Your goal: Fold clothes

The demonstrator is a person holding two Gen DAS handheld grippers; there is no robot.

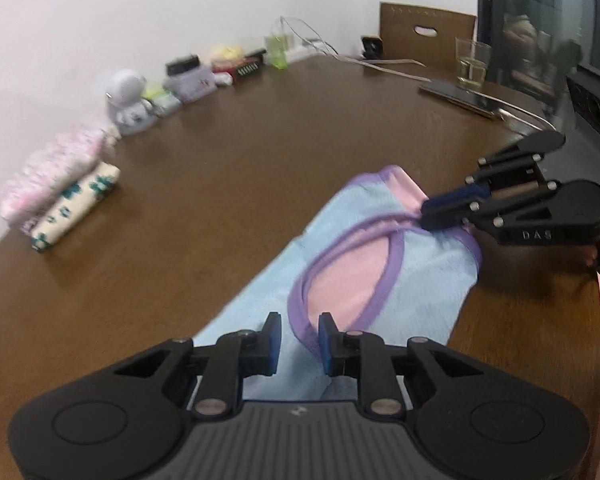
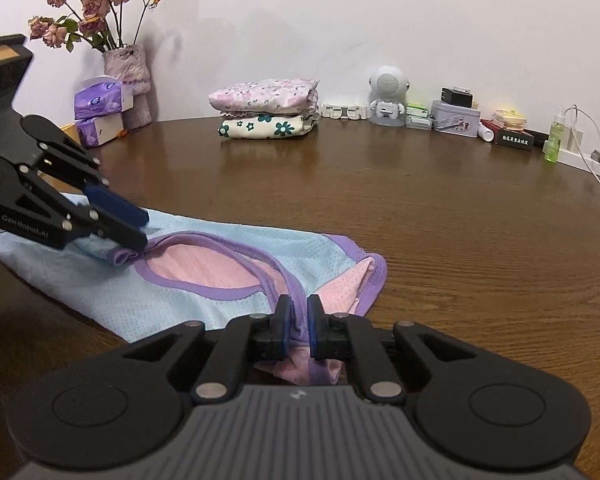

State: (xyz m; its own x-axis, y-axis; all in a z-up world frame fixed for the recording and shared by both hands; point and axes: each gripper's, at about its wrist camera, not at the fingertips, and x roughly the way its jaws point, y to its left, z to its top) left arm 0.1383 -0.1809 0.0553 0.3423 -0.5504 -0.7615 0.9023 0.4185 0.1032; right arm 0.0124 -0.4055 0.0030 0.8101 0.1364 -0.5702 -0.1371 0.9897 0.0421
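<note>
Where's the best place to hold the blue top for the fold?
Hold the blue top by its purple-trimmed straps, coming in low from the near table edge. The trim stands up in small ridges there, so jaws can pinch it. The left gripper and right gripper are each already shut on one.

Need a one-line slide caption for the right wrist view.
Right gripper and left gripper pinch the purple trim of a blue-pink garment on the wooden table.
</note>
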